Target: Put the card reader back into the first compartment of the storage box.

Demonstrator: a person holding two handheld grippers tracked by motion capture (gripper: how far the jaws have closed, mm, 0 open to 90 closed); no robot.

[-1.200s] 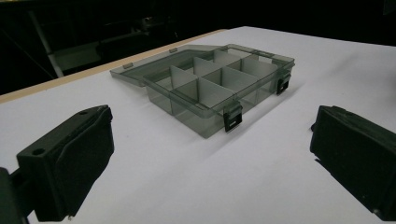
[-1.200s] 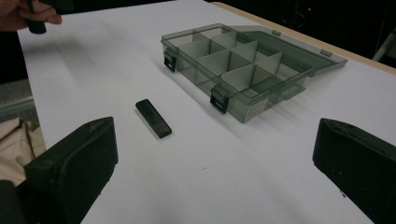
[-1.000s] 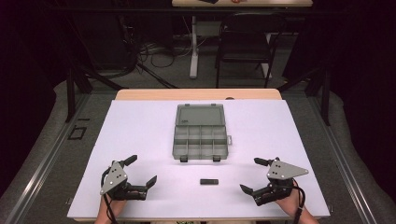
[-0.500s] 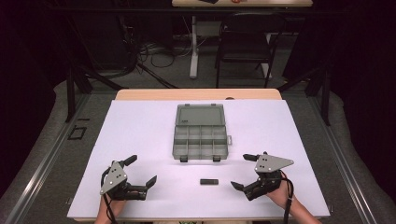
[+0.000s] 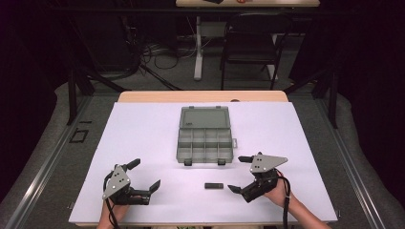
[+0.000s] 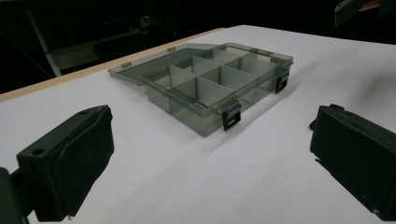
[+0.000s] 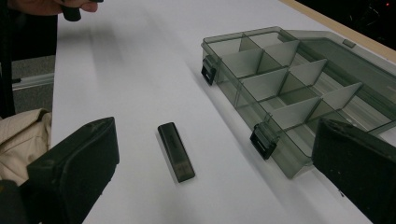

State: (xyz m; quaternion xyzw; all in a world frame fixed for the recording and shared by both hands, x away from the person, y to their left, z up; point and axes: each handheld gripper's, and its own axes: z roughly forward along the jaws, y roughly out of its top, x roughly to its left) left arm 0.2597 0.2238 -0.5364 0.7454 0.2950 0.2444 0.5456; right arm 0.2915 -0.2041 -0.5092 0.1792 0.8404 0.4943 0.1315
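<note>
A small black stick (image 5: 214, 185) (image 7: 175, 151) lies flat on the white table, in front of an open grey translucent compartment box (image 5: 205, 136) (image 6: 210, 79) (image 7: 289, 88). The box's lid lies back flat and its compartments look empty. My right gripper (image 5: 237, 173) (image 7: 217, 140) is open, low over the table just right of the stick, with its jaws pointing left at it and nothing between them. My left gripper (image 5: 145, 174) (image 6: 210, 133) is open too, at the front left, and faces the box from a distance.
The white table top (image 5: 143, 129) ends in a wooden strip at the back. Two black latches (image 6: 231, 116) stick out from the box's front wall. A chair (image 5: 250, 43) and desk legs stand on the floor beyond the table.
My right gripper has moved left, toward the black stick, and turned a little. The left gripper, the stick and the box have stayed put.
</note>
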